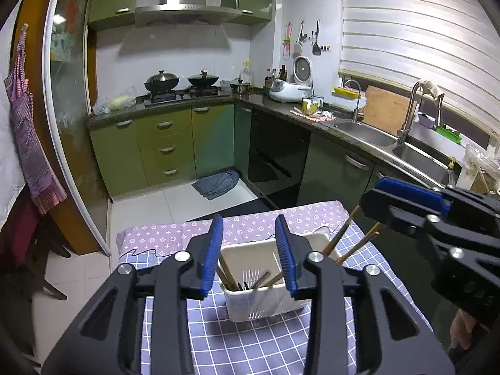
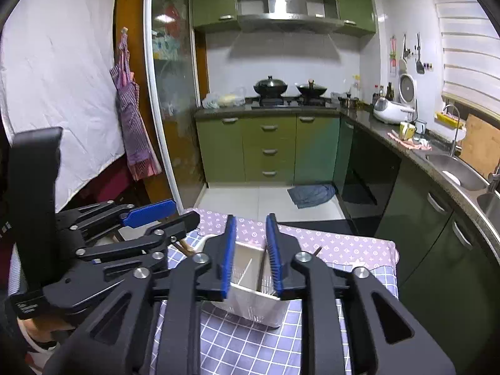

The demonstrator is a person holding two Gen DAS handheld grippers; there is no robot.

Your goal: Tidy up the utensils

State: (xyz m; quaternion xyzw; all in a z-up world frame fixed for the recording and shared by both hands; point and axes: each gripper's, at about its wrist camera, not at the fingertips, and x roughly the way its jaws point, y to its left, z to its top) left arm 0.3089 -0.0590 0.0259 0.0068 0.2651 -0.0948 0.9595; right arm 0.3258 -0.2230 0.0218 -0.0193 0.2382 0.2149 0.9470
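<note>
A white slotted utensil caddy (image 1: 265, 307) stands on a table with a purple checked cloth (image 1: 237, 343). Wooden chopsticks (image 1: 339, 236) and dark utensils (image 1: 250, 282) stick out of its compartments. My left gripper (image 1: 249, 256) is open and empty, hovering just above the caddy's near side. In the right wrist view the caddy (image 2: 250, 303) shows its inner divider. My right gripper (image 2: 249, 256) is open and empty above the caddy. The right gripper also shows at the right of the left wrist view (image 1: 431, 215), and the left gripper at the left of the right wrist view (image 2: 125, 243).
A lilac patterned cloth (image 1: 175, 237) covers the table's far end. Beyond are a tiled floor with a blue rag (image 1: 217, 184), green cabinets (image 1: 162, 147), a stove with two woks (image 1: 181, 82) and a counter with double sink (image 1: 368, 132) at right.
</note>
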